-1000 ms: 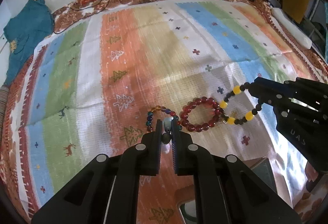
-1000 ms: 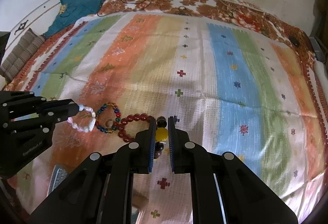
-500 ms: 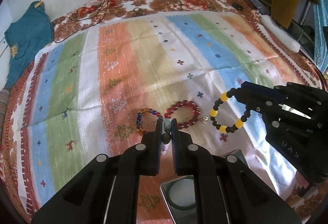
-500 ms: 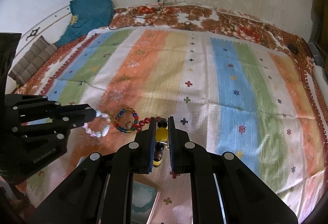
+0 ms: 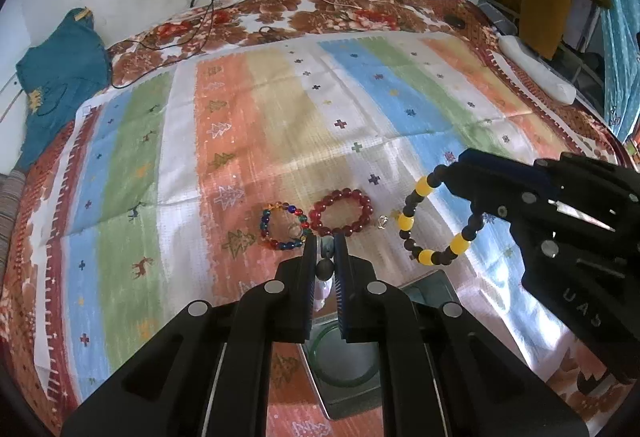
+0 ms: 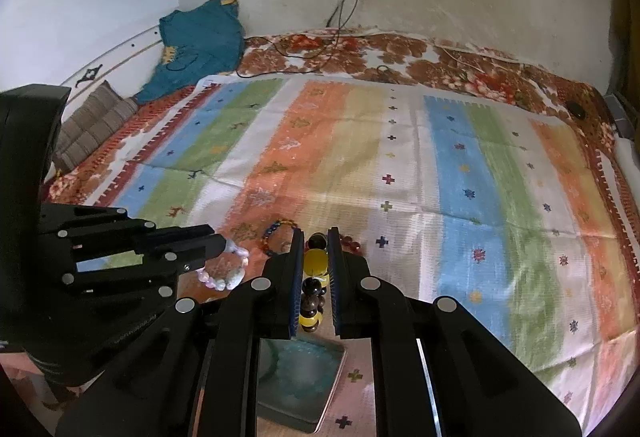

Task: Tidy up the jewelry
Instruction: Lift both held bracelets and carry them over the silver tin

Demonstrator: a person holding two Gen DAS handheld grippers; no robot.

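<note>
From the left wrist: held the left gripper (image 5: 325,257) narrow on a pale bracelet (image 5: 327,245), only a bead or two showing between the jaws. Had risen and drawn back from the cloth (image 5: 280,125) within the last second, bringing a tray (image 5: 434,287) with a green bangle (image 5: 344,377) into sight below. Saw the right gripper (image 5: 452,173) pinched on a yellow-black bracelet (image 5: 436,225), now hanging clear of the red bracelet (image 5: 342,211) it had overlapped. Left the red one and a multicolour bracelet (image 5: 285,225) side by side, nearly touching, towards the cloth's near edge. Read "UAS" (image 5: 580,311) on the right gripper's body.

From the right wrist: showed the same lift, with the yellow-black bracelet (image 6: 314,265) clamped in the right gripper (image 6: 314,249) above the tray (image 6: 300,377), and the pale bracelet (image 6: 224,271) dangling from the left gripper (image 6: 224,249) beside it. Judged both pieces ready to go into the tray, two bracelets yet to be collected. Could not read the embossed lettering on the left gripper
</note>
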